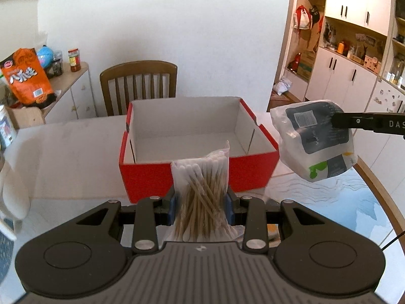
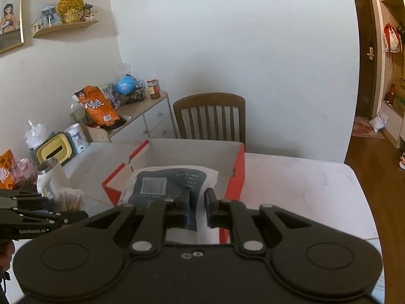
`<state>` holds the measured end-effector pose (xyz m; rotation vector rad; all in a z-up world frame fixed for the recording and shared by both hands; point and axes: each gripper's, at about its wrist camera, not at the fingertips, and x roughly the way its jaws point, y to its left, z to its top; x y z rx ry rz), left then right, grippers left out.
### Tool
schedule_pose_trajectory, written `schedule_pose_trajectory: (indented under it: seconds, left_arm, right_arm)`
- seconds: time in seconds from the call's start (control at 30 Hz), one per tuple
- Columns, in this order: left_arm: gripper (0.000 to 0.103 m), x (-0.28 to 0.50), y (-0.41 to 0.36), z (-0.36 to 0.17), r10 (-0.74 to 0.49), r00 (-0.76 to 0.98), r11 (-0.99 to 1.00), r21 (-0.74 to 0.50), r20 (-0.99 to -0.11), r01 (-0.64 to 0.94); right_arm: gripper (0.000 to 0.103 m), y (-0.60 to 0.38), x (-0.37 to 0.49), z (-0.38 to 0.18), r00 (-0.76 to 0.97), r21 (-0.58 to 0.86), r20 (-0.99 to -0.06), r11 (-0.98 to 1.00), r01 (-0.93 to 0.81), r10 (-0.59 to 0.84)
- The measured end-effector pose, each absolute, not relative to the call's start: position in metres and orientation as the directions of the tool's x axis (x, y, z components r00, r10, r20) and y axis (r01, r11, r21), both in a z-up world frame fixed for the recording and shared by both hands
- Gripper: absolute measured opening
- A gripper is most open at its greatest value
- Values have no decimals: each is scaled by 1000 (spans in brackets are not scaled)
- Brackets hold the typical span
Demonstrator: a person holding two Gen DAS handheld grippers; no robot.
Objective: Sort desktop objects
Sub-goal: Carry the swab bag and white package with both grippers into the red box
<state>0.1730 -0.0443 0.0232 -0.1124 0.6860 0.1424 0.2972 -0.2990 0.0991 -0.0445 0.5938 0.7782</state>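
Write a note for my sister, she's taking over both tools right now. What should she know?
Left tool: shut on a bag of cotton swabs, held up in front of the red box.
Right tool: shut on a white and grey packet, held in the air by the box's right side.
The box sits on the table, and nothing shows inside it.
Done: both things picked up.
Left: probably drop each one into the box, then let go.

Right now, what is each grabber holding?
Left gripper: closed on the bag of cotton swabs.
Right gripper: closed on the white and grey packet.
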Motion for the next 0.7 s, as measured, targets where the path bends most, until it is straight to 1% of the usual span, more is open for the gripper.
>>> schedule_pose_trajectory:
  seconds: [0.4,0.7]
  left_arm:
    - [34,241,-17,31,76,780,996,8,-621,-91]
    - [34,282,-2,20,82,773,997,47,-629,-68]
  right_arm:
    - [10,-254,331,92,622,132,-534,783,-608,573]
    - [10,-231,353,80,651,103,-534,806,-583,539]
